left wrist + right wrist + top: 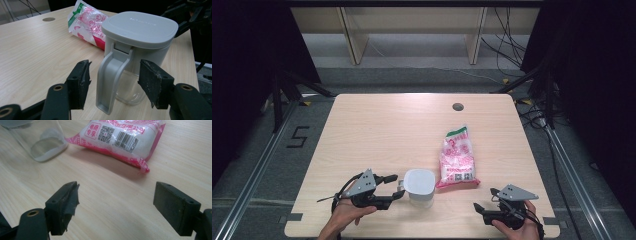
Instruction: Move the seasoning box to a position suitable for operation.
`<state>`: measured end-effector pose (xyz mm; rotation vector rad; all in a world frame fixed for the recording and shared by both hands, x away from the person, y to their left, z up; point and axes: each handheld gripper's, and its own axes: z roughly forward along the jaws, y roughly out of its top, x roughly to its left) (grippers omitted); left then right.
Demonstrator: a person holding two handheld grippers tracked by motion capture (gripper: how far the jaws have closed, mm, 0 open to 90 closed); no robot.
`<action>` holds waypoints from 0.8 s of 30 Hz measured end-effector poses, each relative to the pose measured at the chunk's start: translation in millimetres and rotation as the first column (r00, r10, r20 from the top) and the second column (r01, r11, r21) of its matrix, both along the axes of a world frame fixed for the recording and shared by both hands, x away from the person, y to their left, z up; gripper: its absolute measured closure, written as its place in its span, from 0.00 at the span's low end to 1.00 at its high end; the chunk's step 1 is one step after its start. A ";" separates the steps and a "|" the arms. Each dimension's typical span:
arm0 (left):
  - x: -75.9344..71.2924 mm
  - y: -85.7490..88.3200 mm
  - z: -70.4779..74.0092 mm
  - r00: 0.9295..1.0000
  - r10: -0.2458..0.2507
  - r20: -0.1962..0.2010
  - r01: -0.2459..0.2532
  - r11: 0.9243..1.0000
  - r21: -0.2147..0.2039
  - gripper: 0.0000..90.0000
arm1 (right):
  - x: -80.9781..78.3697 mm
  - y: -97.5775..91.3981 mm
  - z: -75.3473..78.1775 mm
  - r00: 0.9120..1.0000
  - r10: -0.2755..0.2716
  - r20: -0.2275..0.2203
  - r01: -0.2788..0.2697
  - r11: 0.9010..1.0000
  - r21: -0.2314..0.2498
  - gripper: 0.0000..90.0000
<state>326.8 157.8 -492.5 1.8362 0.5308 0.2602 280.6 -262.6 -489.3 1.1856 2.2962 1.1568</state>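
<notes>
Left gripper view: the left gripper (113, 85) is spread around the jug handle (112, 82), pads not pressing. The right gripper (115, 207) is held spread over bare table (377, 130) near the front edge, the pink bag (120, 137) just beyond.

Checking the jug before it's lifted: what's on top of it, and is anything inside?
A grey lid caps the jug. Its clear lower wall shows nothing inside; the lid covers the upper part.

The left tongs (399, 186) lie about level at 7 o'clock, pointing toward 3 o'clock, gripped from behind by the left hand (346, 212). Their 2 jaws stand apart, neither pad pressing on anything. At 5 o'clock the right hand (518, 227) holds the right tongs (477, 209), pointing toward 9 o'clock, jaws spread wide.
</notes>
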 end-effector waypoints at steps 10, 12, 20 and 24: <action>-0.6 -4.3 -0.9 0.998 -0.067 -0.006 0.067 0.998 -0.001 0.61 | -1.7 1.0 0.2 1.000 -0.017 -0.014 0.017 1.000 0.003 0.24; -3.7 -4.4 1.2 0.997 -0.074 -0.023 0.074 0.997 -0.024 0.66 | -0.4 -0.6 0.2 1.000 0.001 0.001 -0.001 1.000 -0.001 0.24; -8.0 -10.1 4.8 0.996 -0.089 -0.031 0.088 0.996 -0.034 0.69 | 0.2 -0.8 -0.1 1.000 -0.001 0.003 0.001 1.000 -0.007 0.23; -12.3 -13.8 7.1 0.996 -0.084 -0.004 0.084 0.996 0.013 0.73 | -0.2 -1.4 0.7 1.000 0.007 -0.009 -0.007 1.000 -0.004 0.23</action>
